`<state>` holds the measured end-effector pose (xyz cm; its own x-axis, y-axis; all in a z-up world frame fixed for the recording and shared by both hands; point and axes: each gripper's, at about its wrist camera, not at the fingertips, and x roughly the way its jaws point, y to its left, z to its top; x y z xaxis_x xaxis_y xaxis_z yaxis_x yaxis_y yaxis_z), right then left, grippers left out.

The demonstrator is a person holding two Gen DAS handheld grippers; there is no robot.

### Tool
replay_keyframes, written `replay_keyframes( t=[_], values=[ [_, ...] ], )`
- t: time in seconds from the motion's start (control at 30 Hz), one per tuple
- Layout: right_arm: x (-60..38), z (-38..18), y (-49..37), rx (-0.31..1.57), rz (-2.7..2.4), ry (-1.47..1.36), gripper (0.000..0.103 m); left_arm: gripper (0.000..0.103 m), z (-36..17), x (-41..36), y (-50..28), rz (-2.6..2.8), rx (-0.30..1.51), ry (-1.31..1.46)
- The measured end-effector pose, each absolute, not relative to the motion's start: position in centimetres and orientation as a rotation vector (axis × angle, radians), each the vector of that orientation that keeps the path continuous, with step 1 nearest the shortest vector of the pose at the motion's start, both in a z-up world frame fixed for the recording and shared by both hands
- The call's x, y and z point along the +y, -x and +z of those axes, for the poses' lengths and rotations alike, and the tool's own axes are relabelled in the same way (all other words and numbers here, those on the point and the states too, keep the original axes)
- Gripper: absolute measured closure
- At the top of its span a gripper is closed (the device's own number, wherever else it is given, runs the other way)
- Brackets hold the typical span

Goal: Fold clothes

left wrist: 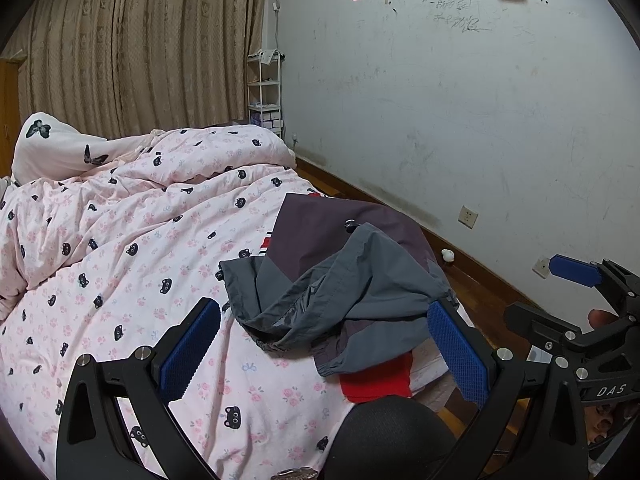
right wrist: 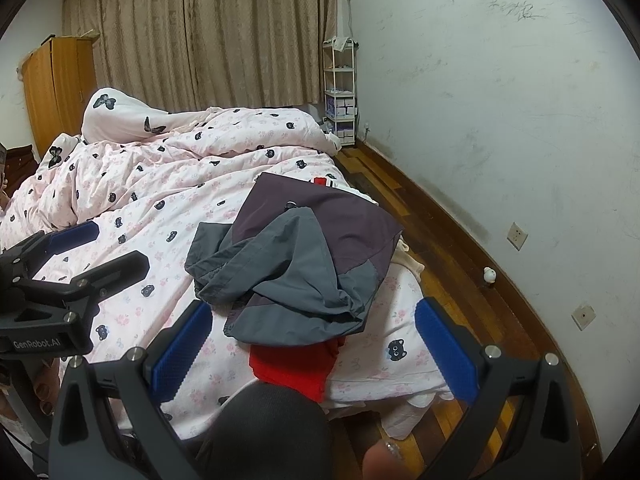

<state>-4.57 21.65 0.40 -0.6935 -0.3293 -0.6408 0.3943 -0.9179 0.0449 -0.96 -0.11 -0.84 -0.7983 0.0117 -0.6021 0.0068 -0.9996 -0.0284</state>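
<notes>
While my left gripper (left wrist: 324,344) hangs over the duvet (left wrist: 120,248) with fingers spread and empty, the left-wrist entry reads: grey-and-purple jacket (left wrist: 340,276) rumpled near the bed's corner, red garment (left wrist: 376,384) pinned beneath, mostly covered.

Right-wrist entry: right gripper (right wrist: 312,348) likewise agape, holding nothing. Jacket (right wrist: 304,264) bunched, unfolded; sleeves and hem indistinguishable. Judgement: a pinch on an edge comes due, once found.

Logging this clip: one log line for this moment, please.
phase: pre-grasp | left hand-held gripper: open, empty | right hand-held gripper: open, empty | grey-purple jacket: crumpled on bed, over red garment
</notes>
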Motion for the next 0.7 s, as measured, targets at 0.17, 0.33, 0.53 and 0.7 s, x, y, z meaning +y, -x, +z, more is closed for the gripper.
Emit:
replay_keyframes(
  t=[0.17,0.33,0.53,0.7],
  values=[
    [21.6,0.1,4.7,0.132,-2.567,-0.951,0.000,0.000,-1.1,-0.4,1.2,2.977,-0.049,1.005],
    [21.4,-0.5,5.4,0.135,-2.558,-0.970,0.000,0.000,-1.5,-0.8,1.4,2.980,-0.050,1.020],
    [20.5,-2.0,7.2,0.146,-2.511,-1.000,0.000,0.000,-2.4,-1.7,1.9,2.980,-0.062,1.054],
    [19.2,-4.0,9.3,0.180,-2.474,-1.033,0.000,0.000,-3.2,-2.8,2.3,2.987,-0.060,1.082]
  ],
)
